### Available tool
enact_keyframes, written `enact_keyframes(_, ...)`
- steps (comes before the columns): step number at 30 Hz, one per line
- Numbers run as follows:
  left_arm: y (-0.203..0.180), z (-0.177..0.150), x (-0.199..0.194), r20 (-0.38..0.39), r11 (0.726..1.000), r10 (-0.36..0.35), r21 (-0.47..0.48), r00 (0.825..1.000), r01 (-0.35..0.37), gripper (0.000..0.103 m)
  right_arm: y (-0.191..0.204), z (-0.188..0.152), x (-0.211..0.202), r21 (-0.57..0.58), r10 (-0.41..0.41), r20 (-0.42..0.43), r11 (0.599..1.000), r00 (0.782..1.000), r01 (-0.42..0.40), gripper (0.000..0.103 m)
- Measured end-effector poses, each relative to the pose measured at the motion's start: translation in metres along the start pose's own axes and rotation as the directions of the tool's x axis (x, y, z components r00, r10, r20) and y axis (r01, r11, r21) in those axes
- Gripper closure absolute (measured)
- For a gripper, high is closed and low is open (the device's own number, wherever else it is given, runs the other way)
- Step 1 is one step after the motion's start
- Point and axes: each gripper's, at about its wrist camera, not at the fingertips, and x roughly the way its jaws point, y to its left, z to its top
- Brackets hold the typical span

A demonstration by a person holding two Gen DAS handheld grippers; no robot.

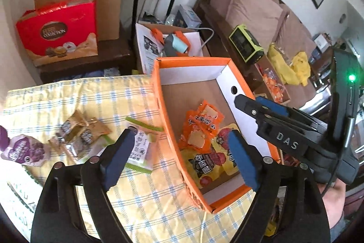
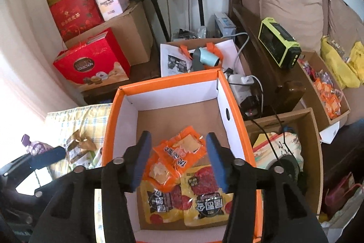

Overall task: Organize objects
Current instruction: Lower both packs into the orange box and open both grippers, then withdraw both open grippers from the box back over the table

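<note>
an orange box (image 2: 113,120) is set on a yellow checked cloth (image 1: 91,92), its near half filled with two orange snack packets (image 2: 179,149) lying on two yellow packets (image 2: 204,204). the right gripper (image 2: 178,161) is held above these packets, jaws spread and nothing between them. the left gripper (image 1: 182,152) is held over the box's left wall, jaws wide and empty. left of the box, a green-edged packet (image 1: 143,149), brown packets (image 1: 79,131) and a purple pouch (image 1: 22,149) are left on the cloth. a red gift bag (image 1: 59,31) is seen far left.
</note>
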Motion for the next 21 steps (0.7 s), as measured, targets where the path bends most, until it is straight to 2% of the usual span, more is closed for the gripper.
enact_keyframes(8,0.010,-0.006,-0.024,0.065,0.999,0.032,-0.002,0.997,-0.032,0.000,0.014,-0.010,-0.023,-0.045,-0.015,0.053,0.999,0.998,0.018,0.026)
enact_keyframes(12,0.018,-0.010,-0.027,0.062,0.999,0.052,-0.003,0.997,-0.051,0.000,0.021,-0.016,-0.026,-0.047,0.000,0.050,0.999,0.999,0.002,0.023)
enact_keyframes(18,0.033,-0.019,-0.032,0.030,0.997,0.071,-0.002,0.997,-0.071,0.000,0.035,-0.025,-0.027,-0.056,0.031,0.038,0.998,0.999,-0.029,0.011)
enact_keyframes(21,0.041,-0.023,-0.044,0.052,0.996,0.084,-0.008,0.995,-0.084,0.000,0.043,-0.030,-0.029,-0.072,0.042,0.033,0.997,0.999,-0.040,0.006)
